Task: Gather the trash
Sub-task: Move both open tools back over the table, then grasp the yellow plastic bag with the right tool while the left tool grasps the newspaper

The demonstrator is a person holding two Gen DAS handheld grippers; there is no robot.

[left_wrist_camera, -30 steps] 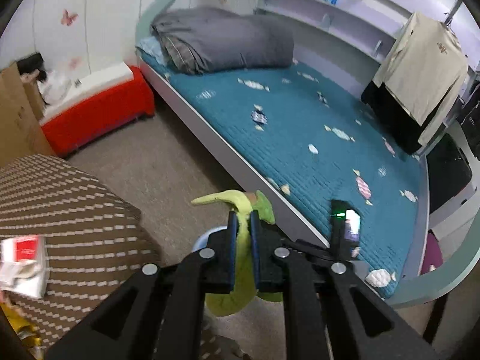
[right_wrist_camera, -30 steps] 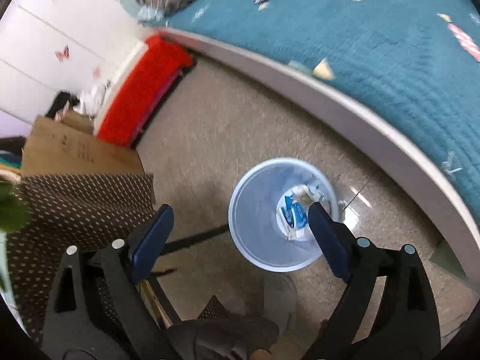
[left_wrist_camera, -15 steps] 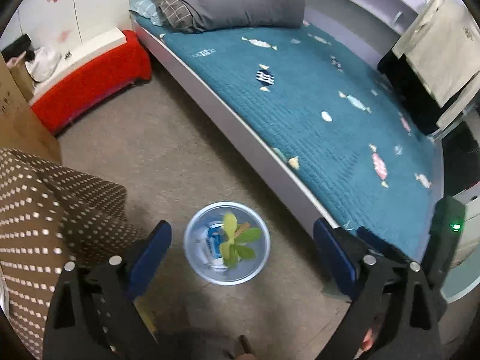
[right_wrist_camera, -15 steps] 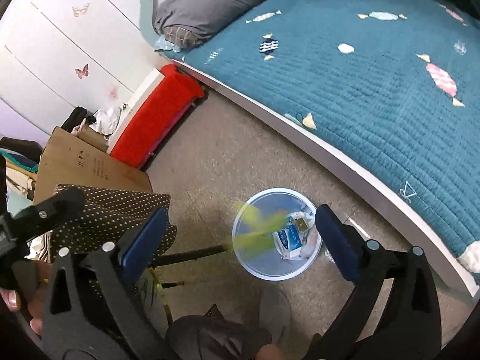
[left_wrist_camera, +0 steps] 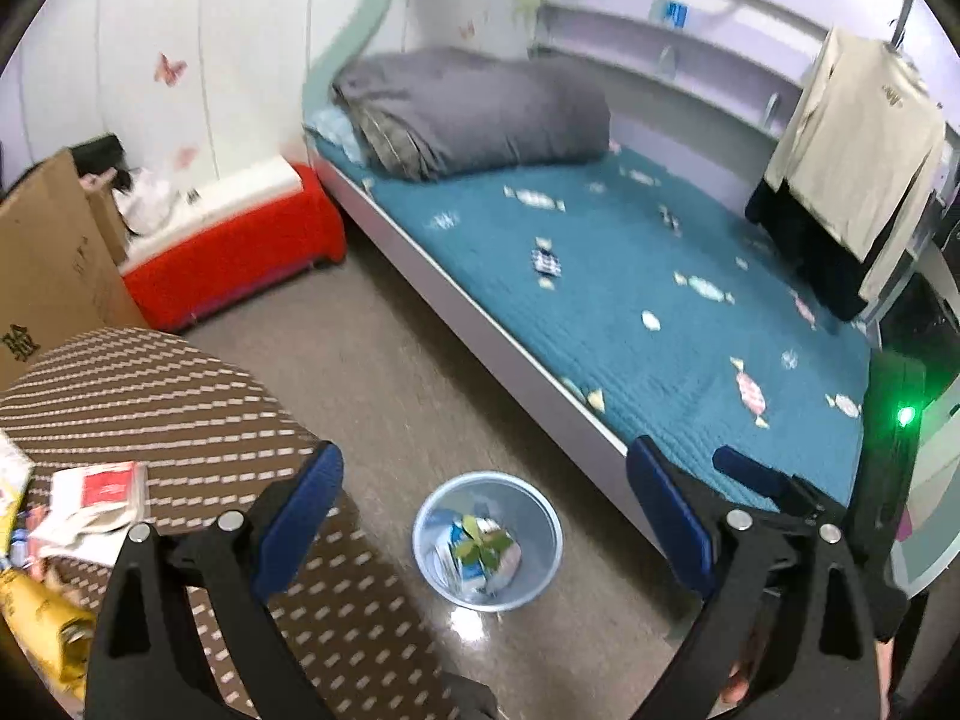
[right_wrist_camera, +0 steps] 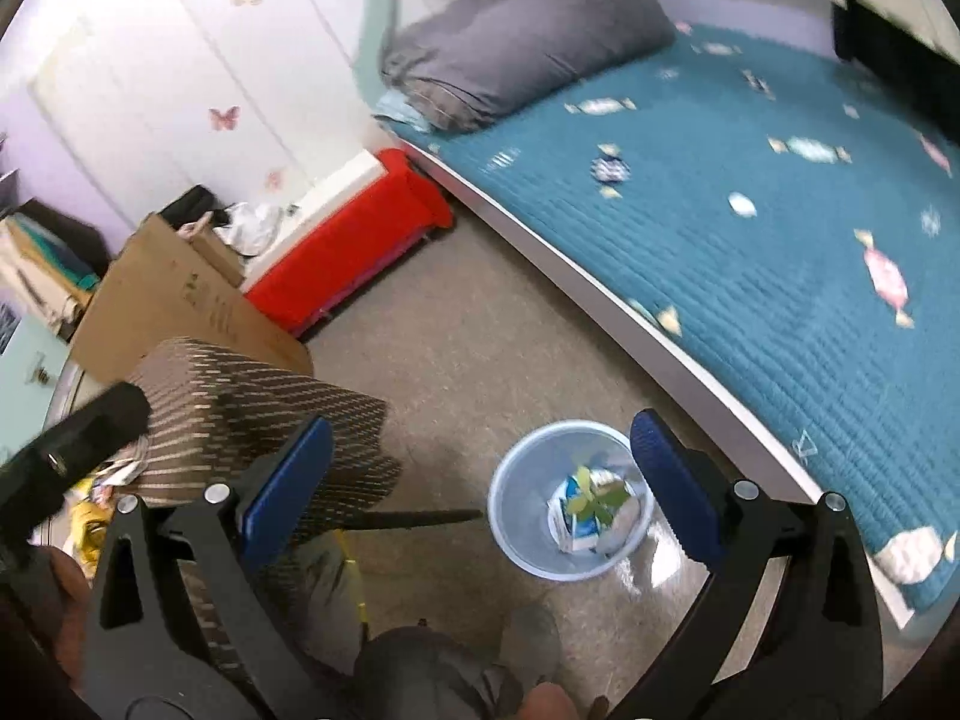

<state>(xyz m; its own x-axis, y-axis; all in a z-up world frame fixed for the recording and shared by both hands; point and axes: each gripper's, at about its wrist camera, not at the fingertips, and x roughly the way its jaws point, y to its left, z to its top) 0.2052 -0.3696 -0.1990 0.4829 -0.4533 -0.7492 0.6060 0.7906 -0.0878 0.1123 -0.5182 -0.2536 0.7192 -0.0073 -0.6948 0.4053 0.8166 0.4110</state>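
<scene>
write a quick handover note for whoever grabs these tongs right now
Left tongs: open, empty, above the bin.
Right tongs: open, empty, also over the floor near the bin.
Bin: on the floor between the table and the bed; holds the green scrap on top of a blue-and-white carton.
Done: green scrap is in the bin.
Left: trash on the table, a red-and-white packet and a yellow wrapper at its left edge. Likely take those next.
</scene>
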